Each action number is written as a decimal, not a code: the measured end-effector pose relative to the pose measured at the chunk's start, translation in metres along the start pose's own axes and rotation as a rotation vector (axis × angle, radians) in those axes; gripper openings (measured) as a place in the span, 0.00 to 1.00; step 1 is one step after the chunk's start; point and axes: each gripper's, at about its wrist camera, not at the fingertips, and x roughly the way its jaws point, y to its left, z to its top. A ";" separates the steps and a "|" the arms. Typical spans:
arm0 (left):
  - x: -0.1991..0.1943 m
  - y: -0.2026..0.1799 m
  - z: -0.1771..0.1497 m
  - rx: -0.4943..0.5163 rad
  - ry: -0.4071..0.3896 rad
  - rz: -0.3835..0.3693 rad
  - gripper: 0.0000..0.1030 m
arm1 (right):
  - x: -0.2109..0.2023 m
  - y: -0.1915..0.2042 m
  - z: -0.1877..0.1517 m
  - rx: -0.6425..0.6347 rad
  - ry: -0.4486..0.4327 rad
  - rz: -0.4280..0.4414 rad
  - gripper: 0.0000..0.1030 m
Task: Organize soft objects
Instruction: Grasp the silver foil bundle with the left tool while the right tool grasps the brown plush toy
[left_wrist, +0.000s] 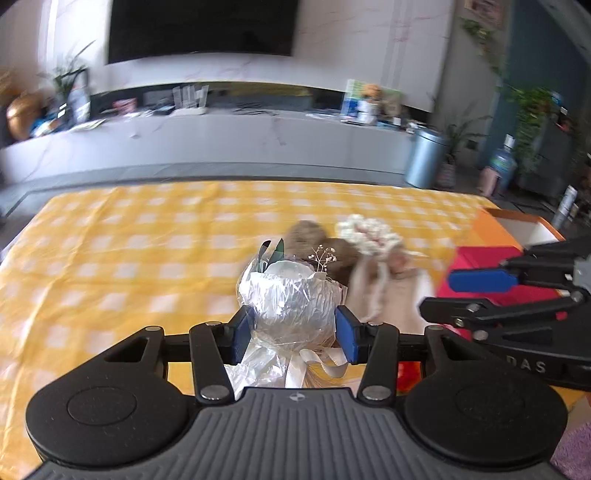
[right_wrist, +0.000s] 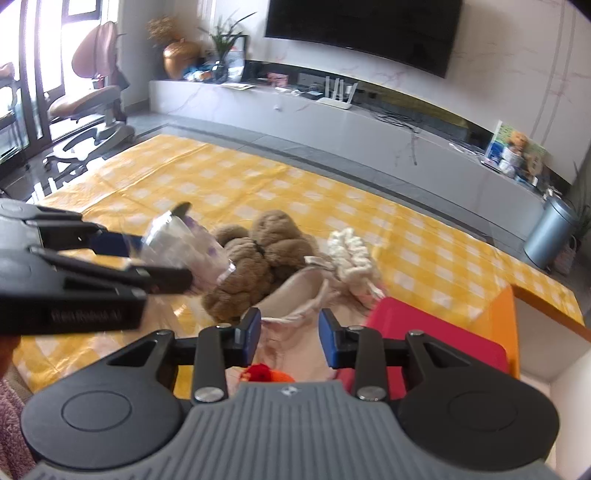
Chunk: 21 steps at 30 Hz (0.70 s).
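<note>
My left gripper (left_wrist: 295, 328) is shut on a small cellophane-wrapped bouquet (left_wrist: 291, 295), held above the yellow checked cloth (left_wrist: 129, 251); the bouquet also shows in the right wrist view (right_wrist: 177, 240). A brown plush toy (right_wrist: 255, 258) lies on the cloth beside a cream doll with a white frilly bonnet (right_wrist: 347, 254). My right gripper (right_wrist: 290, 336) is open and empty, hovering over the doll's pale dress (right_wrist: 295, 295). It shows at the right in the left wrist view (left_wrist: 476, 291).
A red and orange box (right_wrist: 443, 339) stands at the right of the cloth. A red-orange soft item (right_wrist: 266, 373) lies under my right gripper. A purple fluffy fabric (left_wrist: 576, 450) is at the near edge. A TV bench and a metal bin (right_wrist: 550, 232) stand beyond.
</note>
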 end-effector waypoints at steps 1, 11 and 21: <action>-0.001 0.007 0.000 -0.026 0.002 0.021 0.53 | 0.002 0.004 0.001 -0.003 -0.001 0.004 0.33; 0.002 0.054 -0.012 -0.214 -0.024 0.110 0.53 | 0.052 0.039 0.012 0.036 0.019 0.024 0.51; 0.014 0.060 -0.025 -0.183 -0.029 0.138 0.53 | 0.105 0.050 0.021 0.105 0.063 -0.004 0.69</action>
